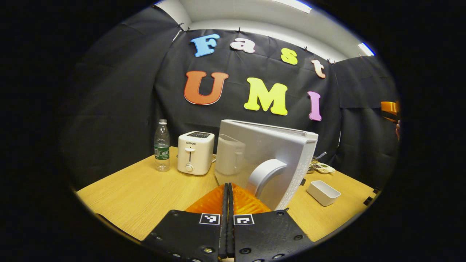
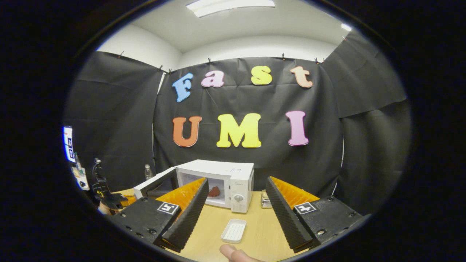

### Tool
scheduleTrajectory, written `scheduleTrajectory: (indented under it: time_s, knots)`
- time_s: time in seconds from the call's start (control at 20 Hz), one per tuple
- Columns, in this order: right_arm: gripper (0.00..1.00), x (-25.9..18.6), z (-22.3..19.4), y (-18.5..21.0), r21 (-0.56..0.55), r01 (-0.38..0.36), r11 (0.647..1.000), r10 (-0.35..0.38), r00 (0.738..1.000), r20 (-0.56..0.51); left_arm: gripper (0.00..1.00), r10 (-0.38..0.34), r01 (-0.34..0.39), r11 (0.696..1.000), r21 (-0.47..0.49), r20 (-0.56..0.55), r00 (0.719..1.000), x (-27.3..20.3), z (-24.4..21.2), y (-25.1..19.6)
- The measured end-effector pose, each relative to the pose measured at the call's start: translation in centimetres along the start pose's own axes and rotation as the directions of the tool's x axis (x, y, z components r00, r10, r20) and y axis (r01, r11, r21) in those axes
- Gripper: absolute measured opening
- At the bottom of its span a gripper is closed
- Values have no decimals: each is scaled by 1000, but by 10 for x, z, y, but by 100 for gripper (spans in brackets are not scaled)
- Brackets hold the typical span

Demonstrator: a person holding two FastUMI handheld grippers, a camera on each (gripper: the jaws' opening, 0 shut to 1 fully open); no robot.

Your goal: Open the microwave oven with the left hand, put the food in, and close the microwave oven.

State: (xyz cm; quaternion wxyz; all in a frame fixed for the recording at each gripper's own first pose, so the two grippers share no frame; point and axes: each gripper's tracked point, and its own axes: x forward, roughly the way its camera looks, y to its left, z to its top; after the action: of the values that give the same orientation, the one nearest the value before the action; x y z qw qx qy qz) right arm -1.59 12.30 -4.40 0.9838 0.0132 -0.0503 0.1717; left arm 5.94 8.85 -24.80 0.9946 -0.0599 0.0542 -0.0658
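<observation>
The white microwave (image 2: 233, 178) stands on the wooden table (image 2: 211, 222) with its door (image 2: 153, 185) swung open to the left. A reddish piece of food (image 2: 214, 191) lies inside the cavity. My right gripper (image 2: 236, 180) is open and holds nothing, hanging back from the oven and facing it. In the left gripper view the open door (image 1: 276, 153) is seen from outside, with its curved handle (image 1: 265, 174). My left gripper (image 1: 228, 185) is shut with nothing between its fingers, just left of that handle and close to the door's face.
A white toaster (image 1: 195, 152) and a water bottle (image 1: 162, 145) stand left of the door. An empty white tray (image 2: 233, 230) lies in front of the oven, also visible as the tray (image 1: 323, 192). A fingertip (image 2: 233, 251) shows at the bottom of the right gripper view.
</observation>
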Motion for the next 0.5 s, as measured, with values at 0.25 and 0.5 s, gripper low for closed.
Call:
scheduleTrajectory:
  time_s: [0.25, 0.5]
  knots:
    - [100, -4, 19, -25, 67, 43, 997, -45, 999, 29, 12, -86, 87, 995, 46, -10, 996, 28, 2, -45]
    - [100, -12, 35, -49, 85, 74, 994, -80, 994, 71, 0, -148, 153, 985, 84, -58, 987, 59, -4, -83]
